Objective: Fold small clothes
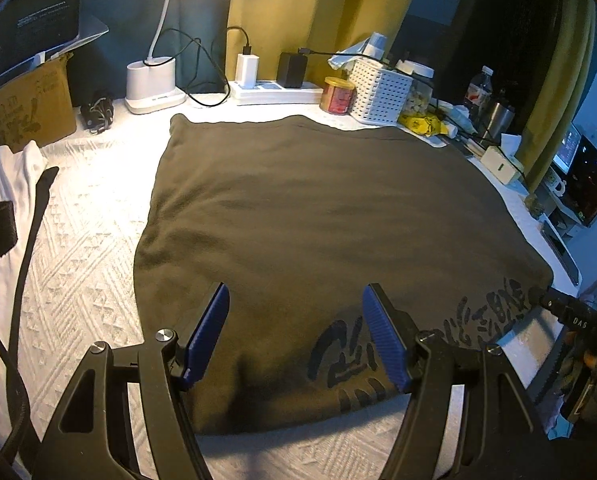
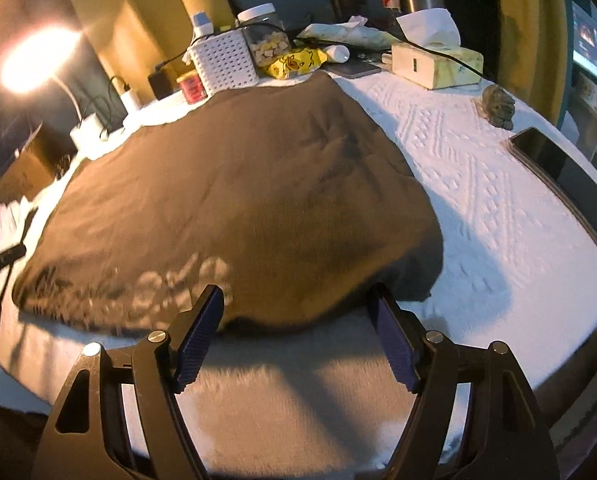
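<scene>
An olive-brown garment (image 1: 318, 224) with dark printed lettering (image 1: 418, 340) along its near edge lies flat on the white textured cloth. My left gripper (image 1: 296, 300) hovers open over the near edge, blue pads wide apart with nothing pinched between them. In the right wrist view the same garment (image 2: 238, 200) fills the middle. My right gripper (image 2: 298, 300) stands open just at its near right edge; the fabric shows between the fingers, and no pad presses on it. The other gripper's black tip (image 2: 6, 258) pokes in at the left.
A white textured cloth (image 2: 478, 200) covers the table. Along the back stand a lamp base (image 1: 152, 84), power strip (image 1: 274, 92), red tin (image 1: 337, 96), white basket (image 1: 380, 92), jar (image 2: 264, 36) and tissue box (image 2: 434, 64). A phone (image 2: 566, 172) lies right. A white garment (image 1: 6, 176) lies left.
</scene>
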The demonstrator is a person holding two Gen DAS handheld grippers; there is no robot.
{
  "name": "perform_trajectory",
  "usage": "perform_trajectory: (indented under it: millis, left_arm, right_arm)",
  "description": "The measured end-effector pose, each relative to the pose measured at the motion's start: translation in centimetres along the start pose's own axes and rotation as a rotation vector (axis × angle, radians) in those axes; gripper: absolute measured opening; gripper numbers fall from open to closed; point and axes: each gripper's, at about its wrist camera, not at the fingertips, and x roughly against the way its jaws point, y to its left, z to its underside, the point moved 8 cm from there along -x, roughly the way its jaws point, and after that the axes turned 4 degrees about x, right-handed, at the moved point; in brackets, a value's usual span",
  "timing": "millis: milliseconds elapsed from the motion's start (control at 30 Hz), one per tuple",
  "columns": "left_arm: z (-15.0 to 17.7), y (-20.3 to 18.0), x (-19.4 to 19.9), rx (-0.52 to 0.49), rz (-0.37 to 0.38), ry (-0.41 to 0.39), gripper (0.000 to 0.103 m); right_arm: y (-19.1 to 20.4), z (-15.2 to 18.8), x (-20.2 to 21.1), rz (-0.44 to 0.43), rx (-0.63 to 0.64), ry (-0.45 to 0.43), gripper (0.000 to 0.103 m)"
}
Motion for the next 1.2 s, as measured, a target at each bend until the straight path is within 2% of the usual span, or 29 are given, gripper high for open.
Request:
perform_trajectory:
  millis: [567, 967, 1067, 1133, 1200]
  left_arm:
    - [-3.2, 1.8, -2.6, 0.040, -0.032, 0.015, 0.069]
    - [-5.3, 2.9, -4.5, 0.064, -0.035, 0.025, 0.069]
    - [-5.7, 3.3, -4.8, 0.062, -0.043, 0.027, 0.069]
    - [-6.1, 3.7, -5.0, 0.066, -0.051, 0.023, 0.069]
    - [-6.4, 4.1, -5.2, 0.062, -0.061, 0.016, 0.069]
  right_arm:
    - [1.0, -5.7, -5.0, -0.090, -0.063, -0.020, 0.077]
    - [0.6, -10.3, -9.2, -0.079, -0.083, -0.015, 0.077]
    - [0.5, -11.1, -10.0, -0.071, -0.068, -0.016, 0.066]
    - [0.4, -11.5, -10.6, -0.057, -0.049, -0.008, 0.041]
    - [0.4, -11.8, -10.9, -0.053, -0.035, -0.007, 0.033]
